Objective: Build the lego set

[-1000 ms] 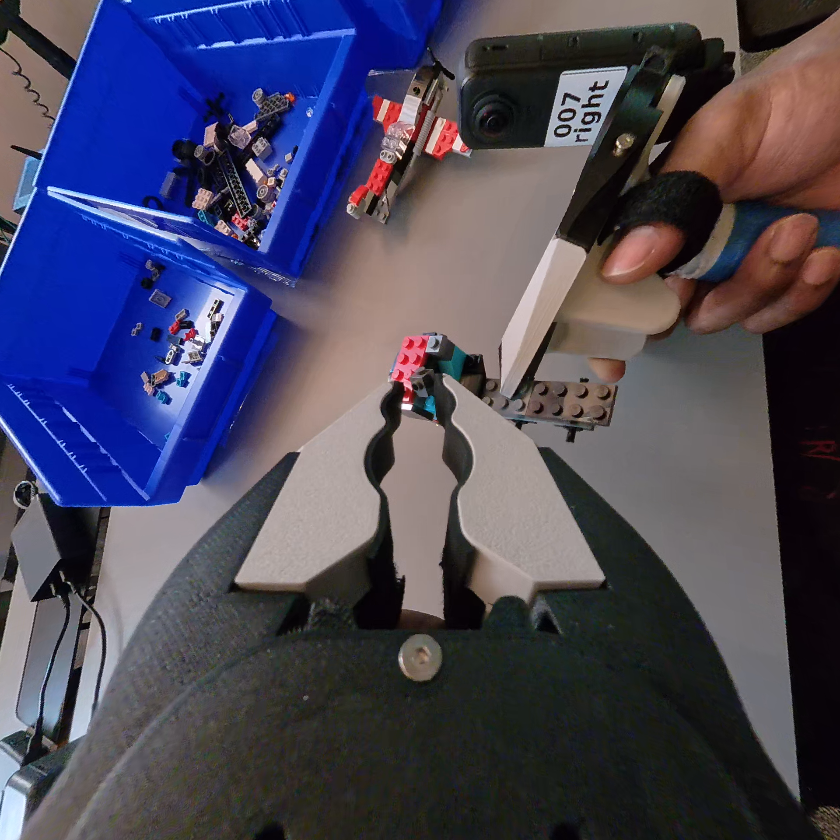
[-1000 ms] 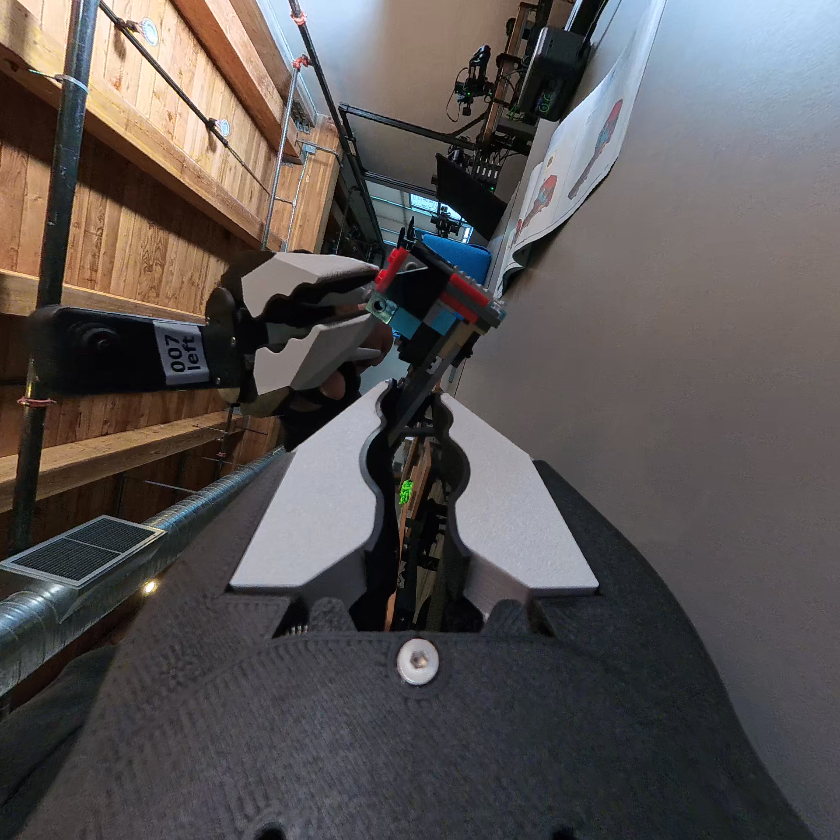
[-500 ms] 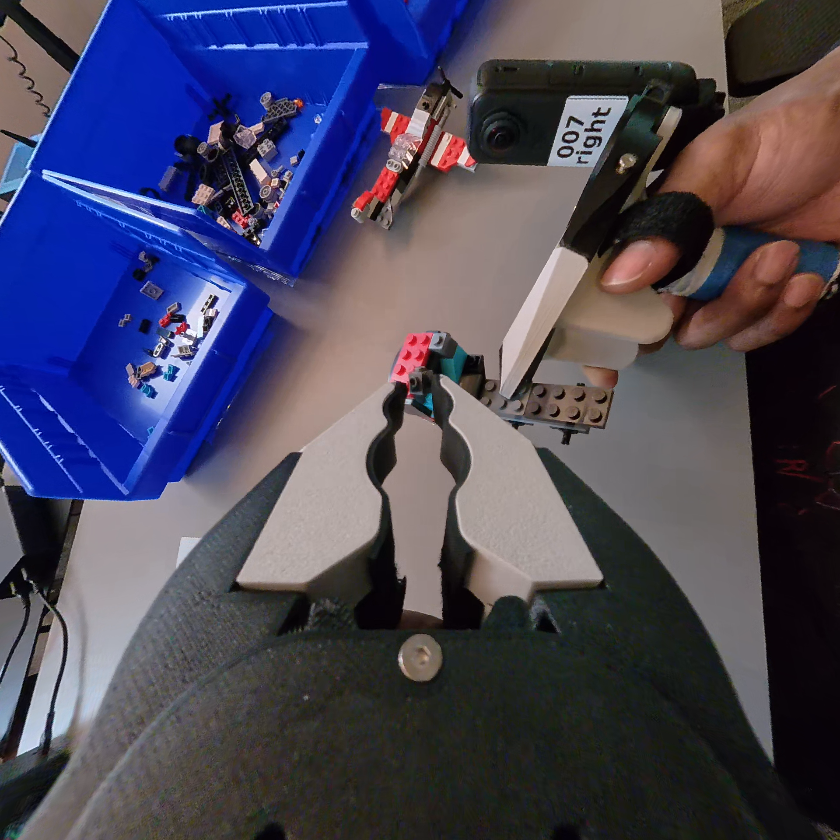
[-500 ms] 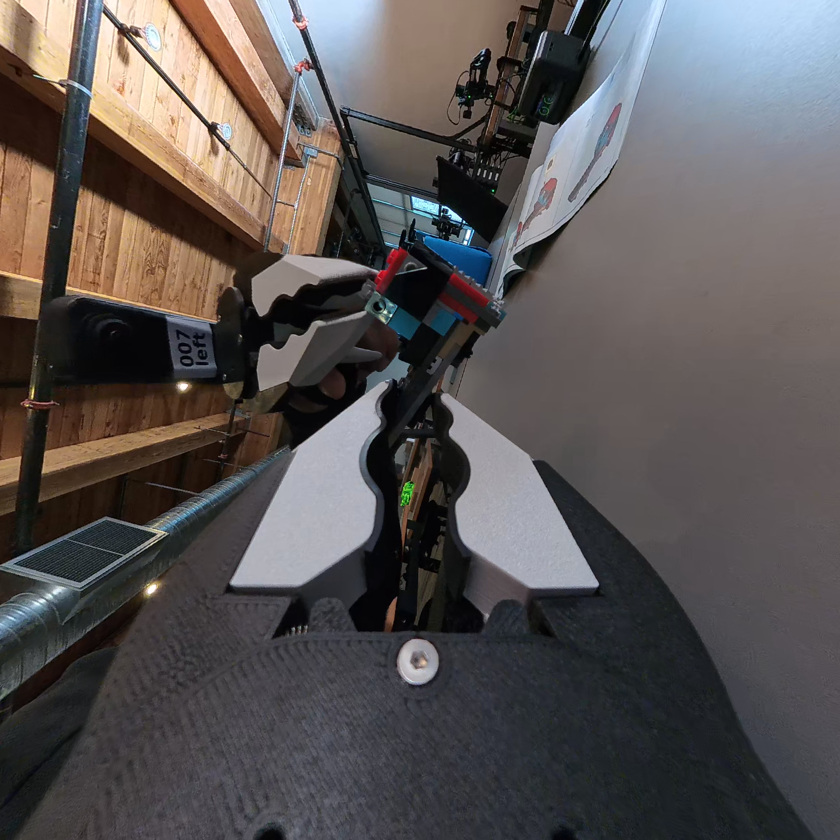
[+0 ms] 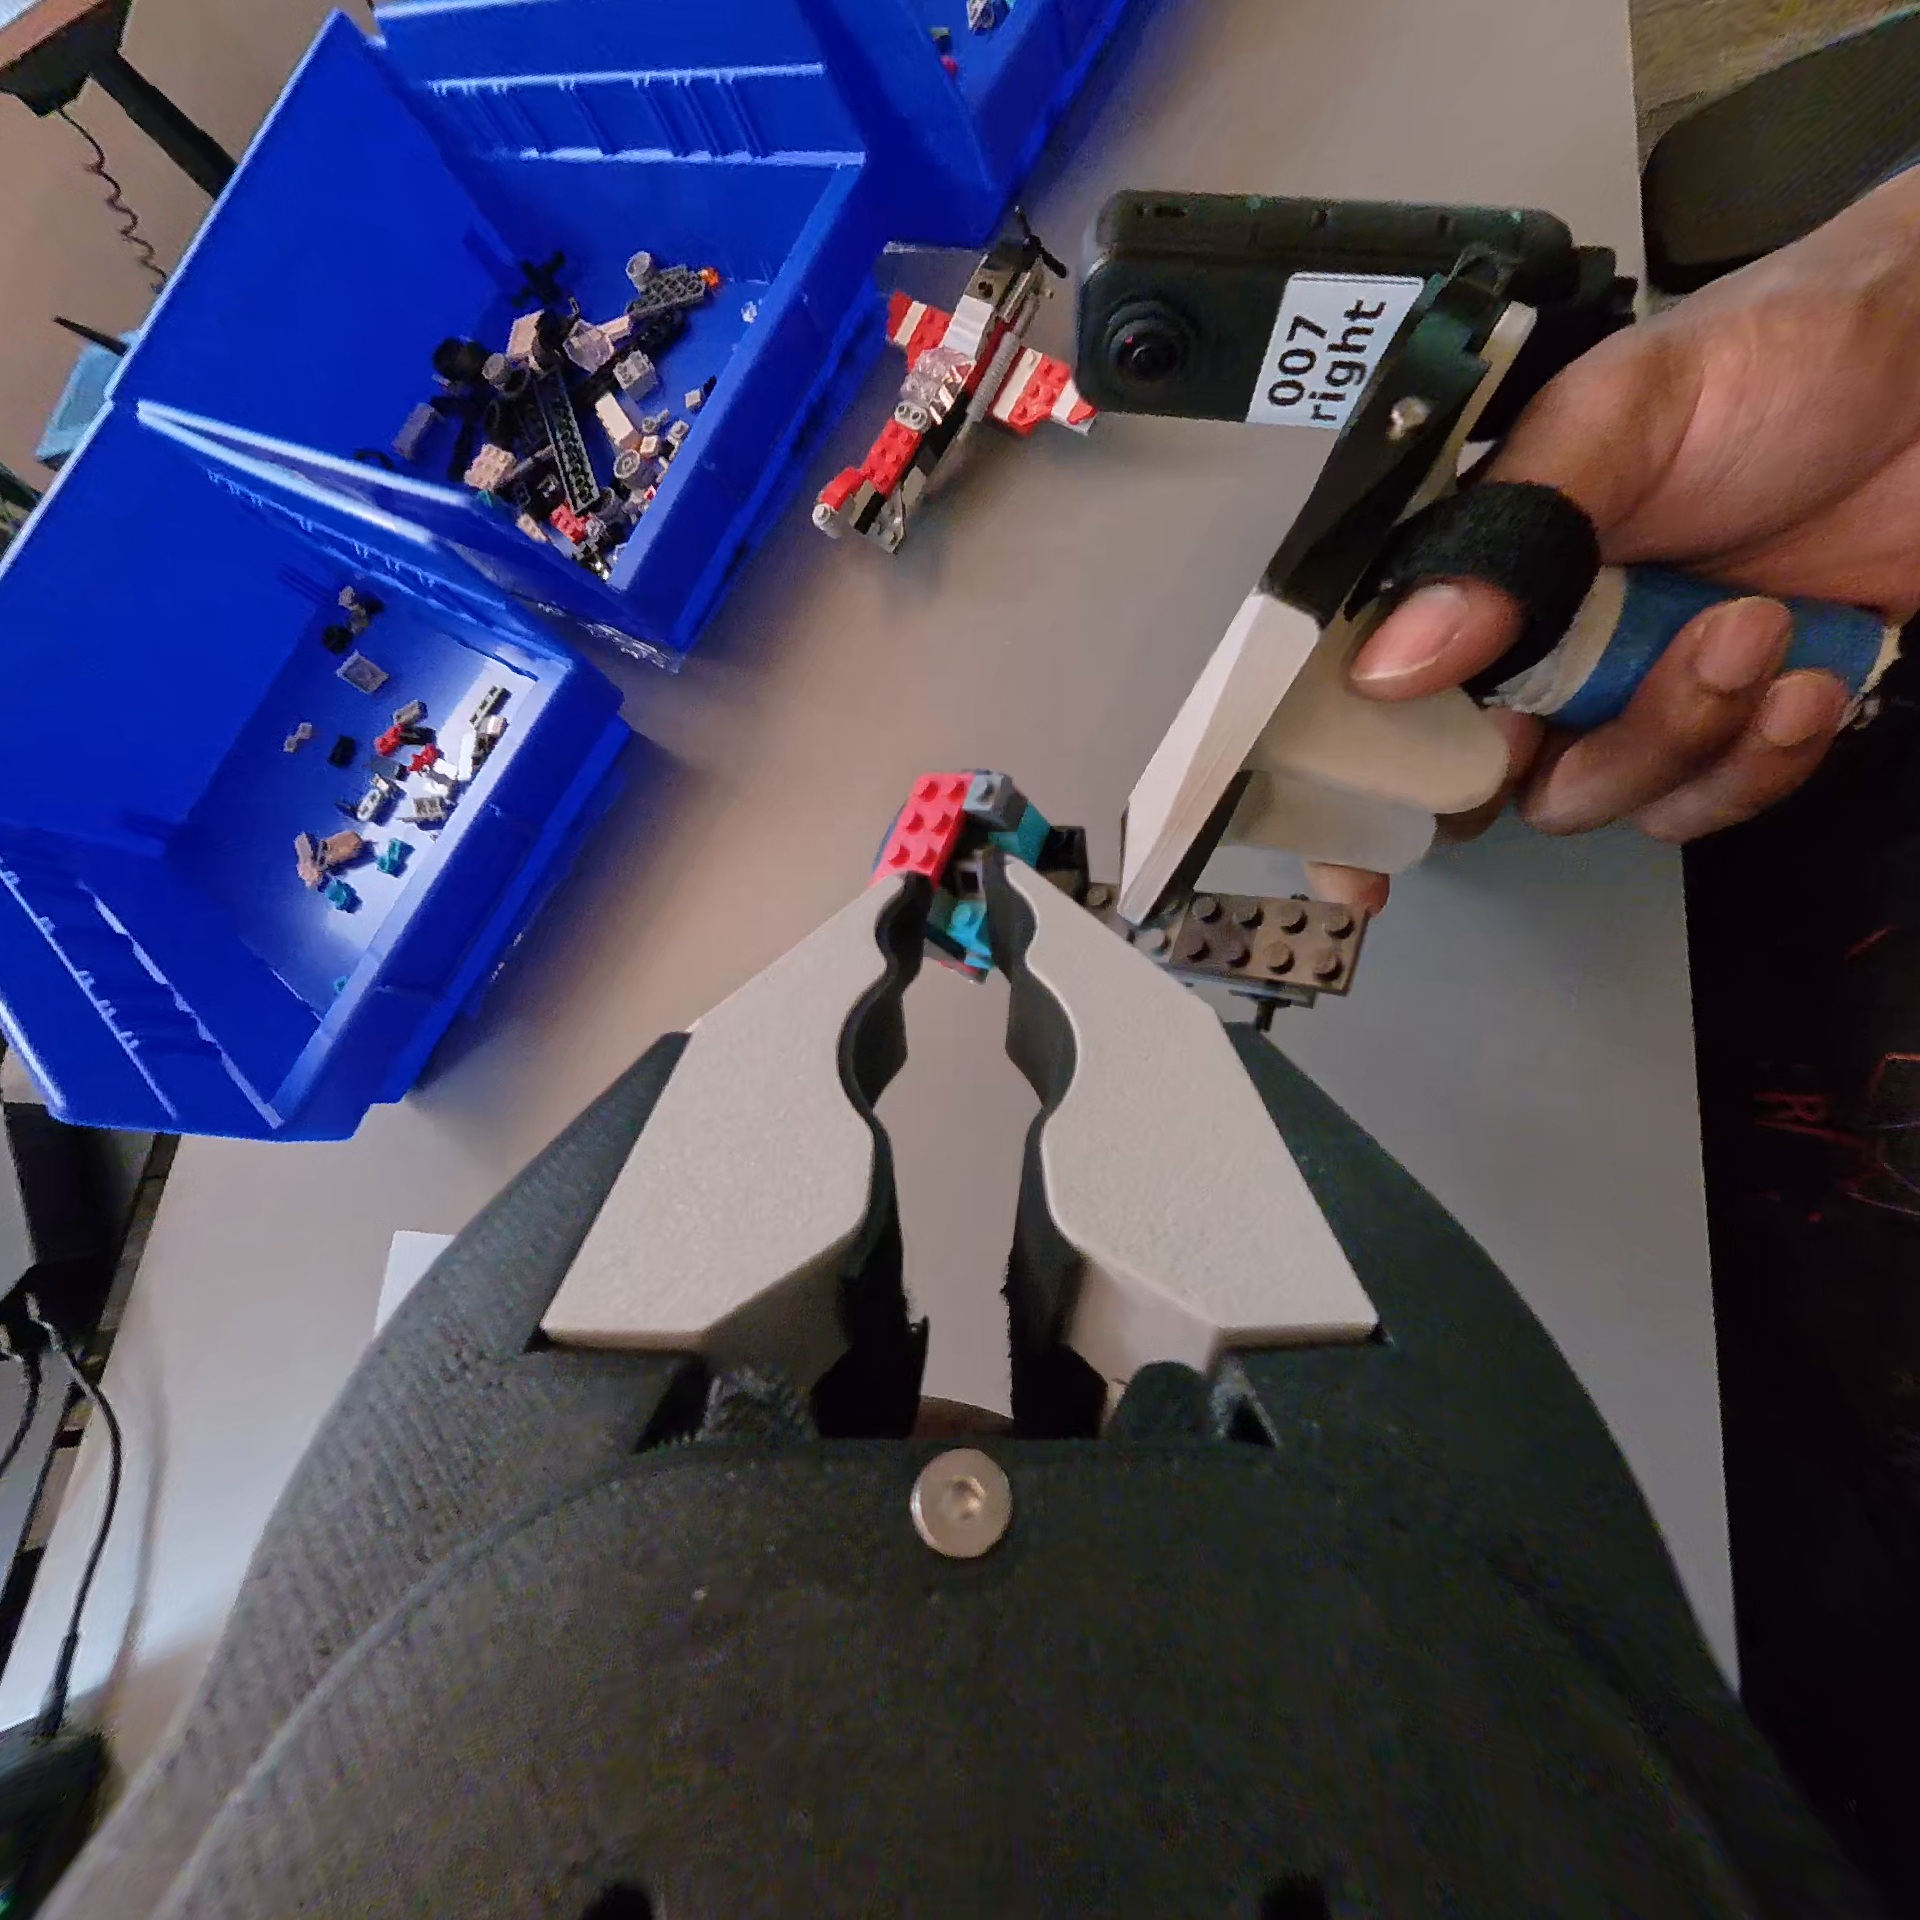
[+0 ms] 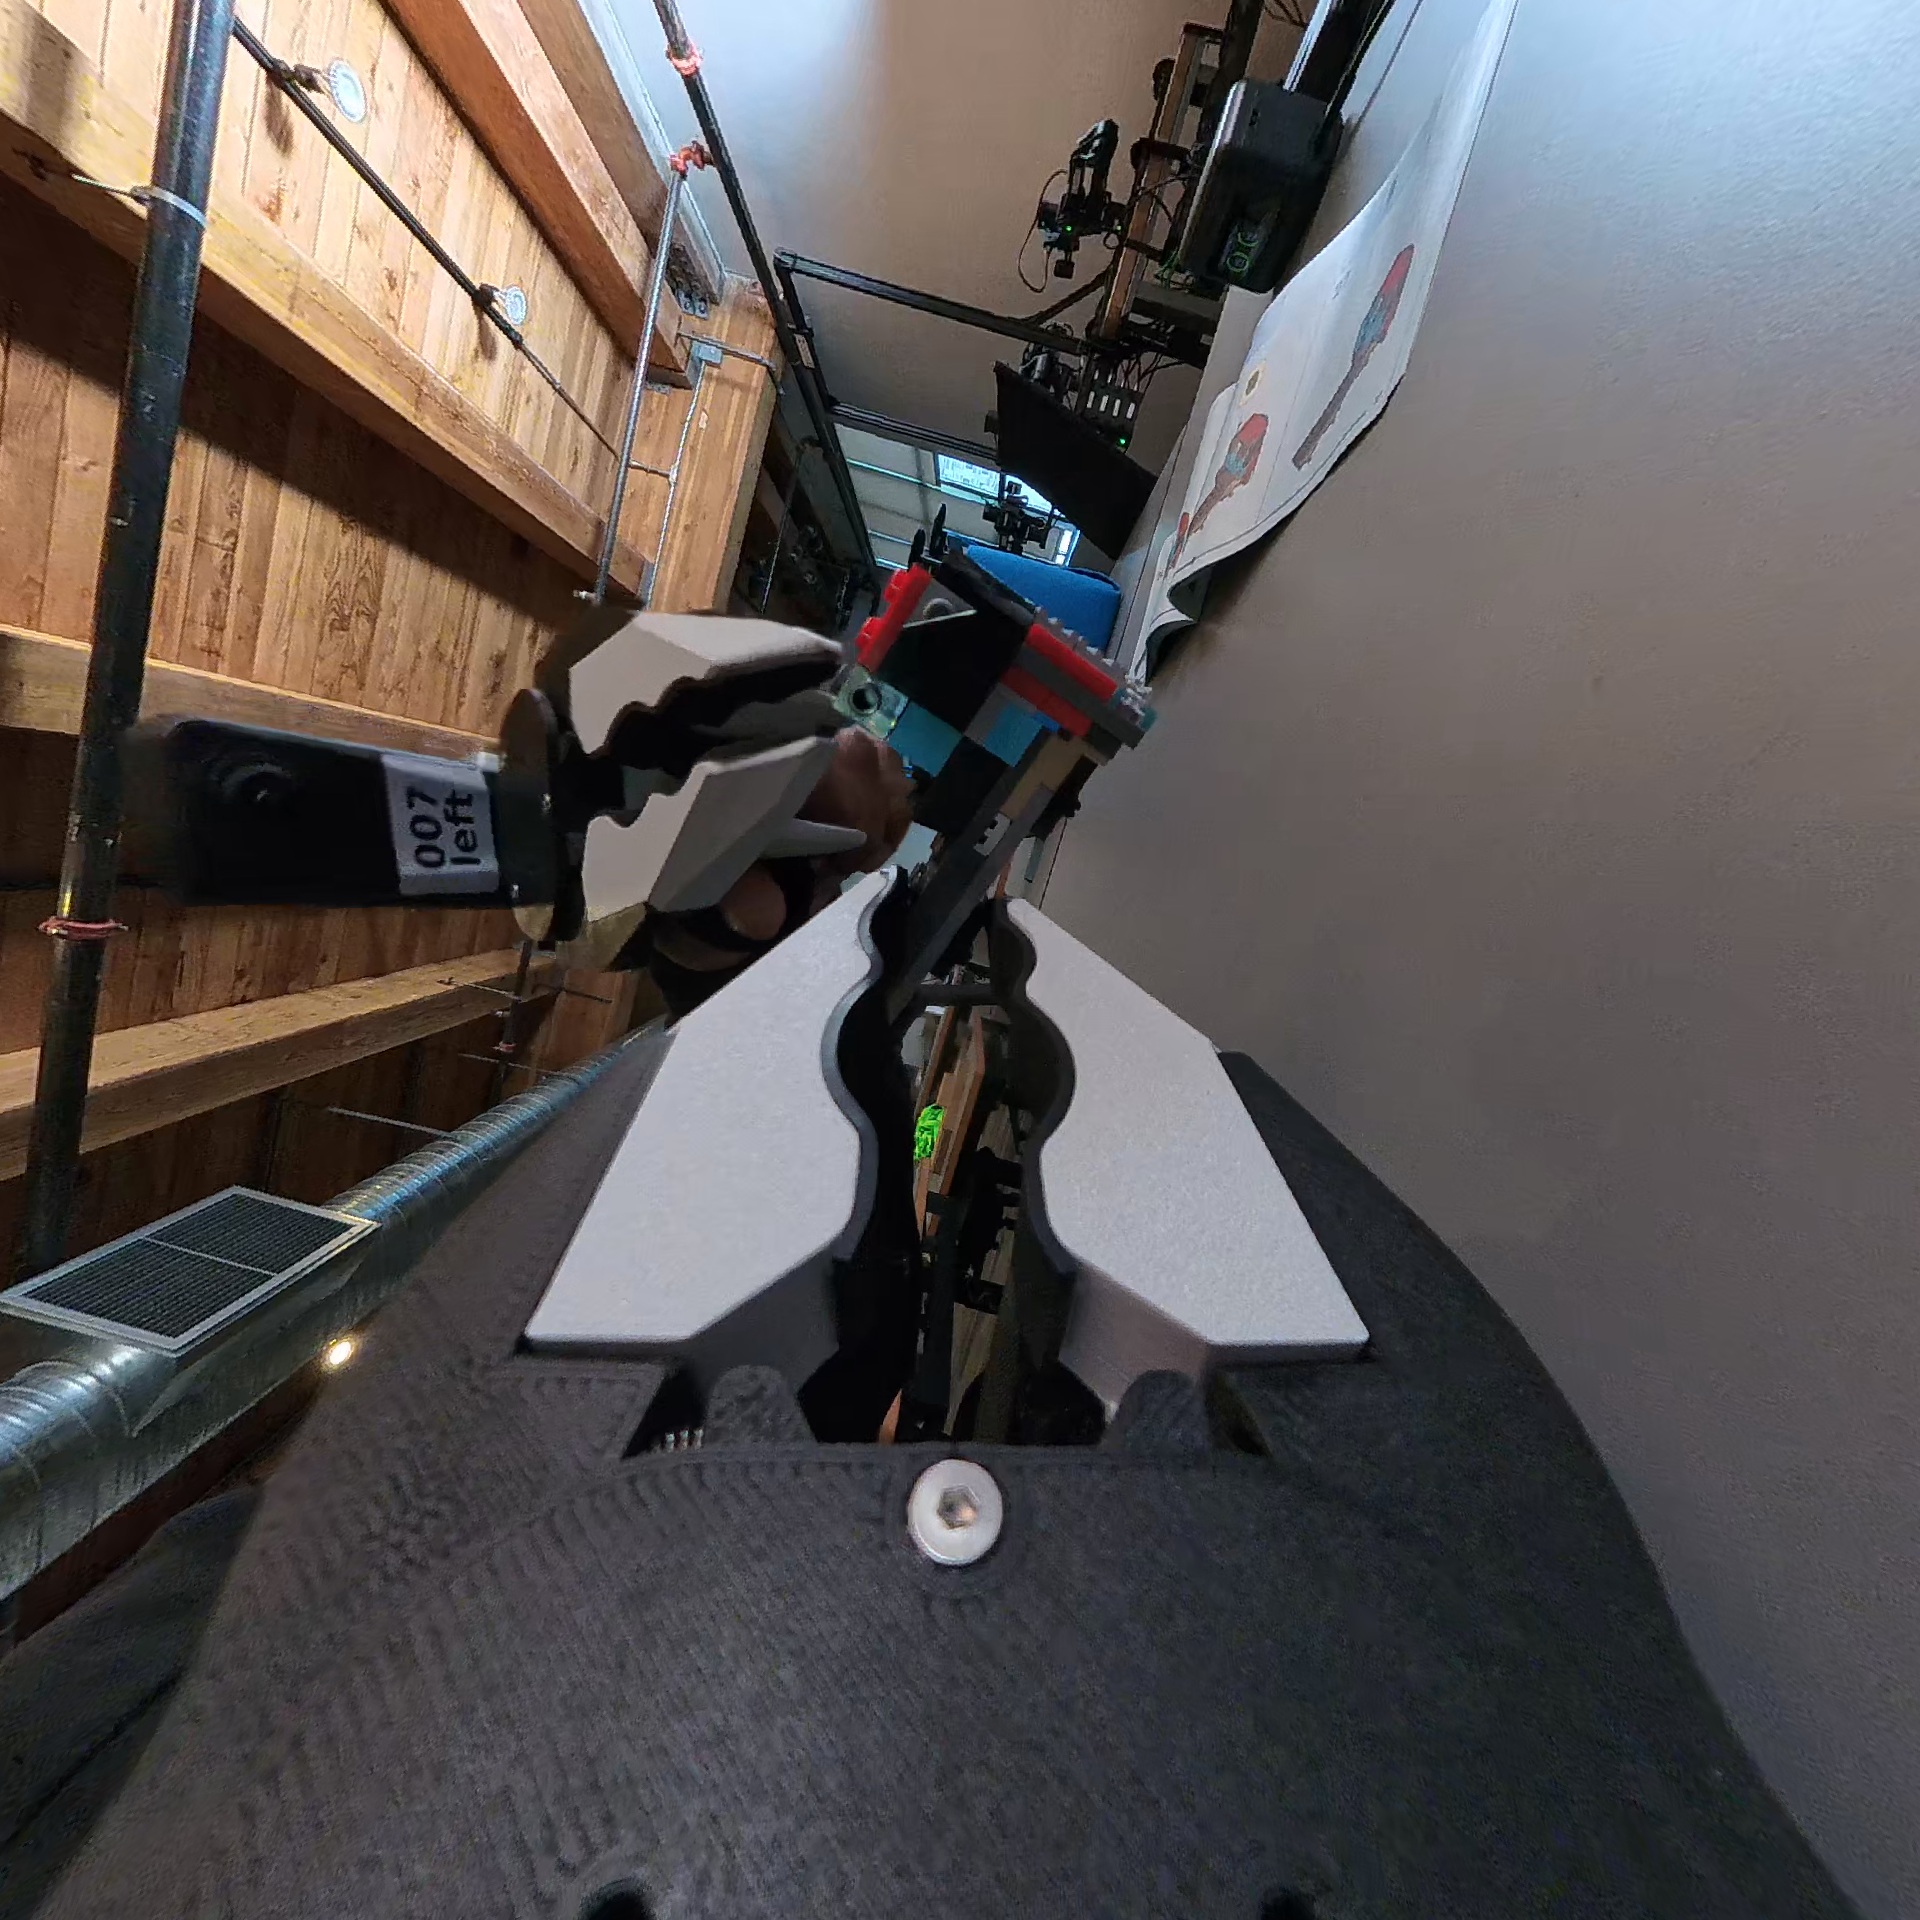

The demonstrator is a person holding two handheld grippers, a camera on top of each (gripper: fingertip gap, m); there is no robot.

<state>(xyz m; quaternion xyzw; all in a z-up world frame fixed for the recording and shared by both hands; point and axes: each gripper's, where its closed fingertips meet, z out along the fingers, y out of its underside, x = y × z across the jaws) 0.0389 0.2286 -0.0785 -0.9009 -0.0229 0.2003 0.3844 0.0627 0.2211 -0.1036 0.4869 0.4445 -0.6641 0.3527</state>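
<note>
A small lego build (image 5: 961, 847) of red, teal, black and dark grey bricks is held in the air above the grey table (image 5: 1039, 623). My left gripper (image 5: 954, 894) is shut on its red and teal end. My right gripper (image 6: 940, 914) is shut on the build's dark grey studded plate (image 5: 1262, 940); it shows in the left wrist view (image 5: 1164, 894), held by a hand (image 5: 1714, 499). In the right wrist view the build (image 6: 997, 707) rises from my right fingertips and the left gripper (image 6: 831, 707) pinches its teal end from the left.
Blue bins (image 5: 260, 779) with several loose lego pieces stand at the left; a second bin (image 5: 582, 312) is behind. A finished red, white and black lego plane (image 5: 956, 405) lies on the table near the bins. Instruction sheets (image 6: 1309, 395) lie on the table far off.
Both grippers keep their hold on the build. The left wrist view has shifted slightly, so the bins and the plane sit a little lower in the frame.
</note>
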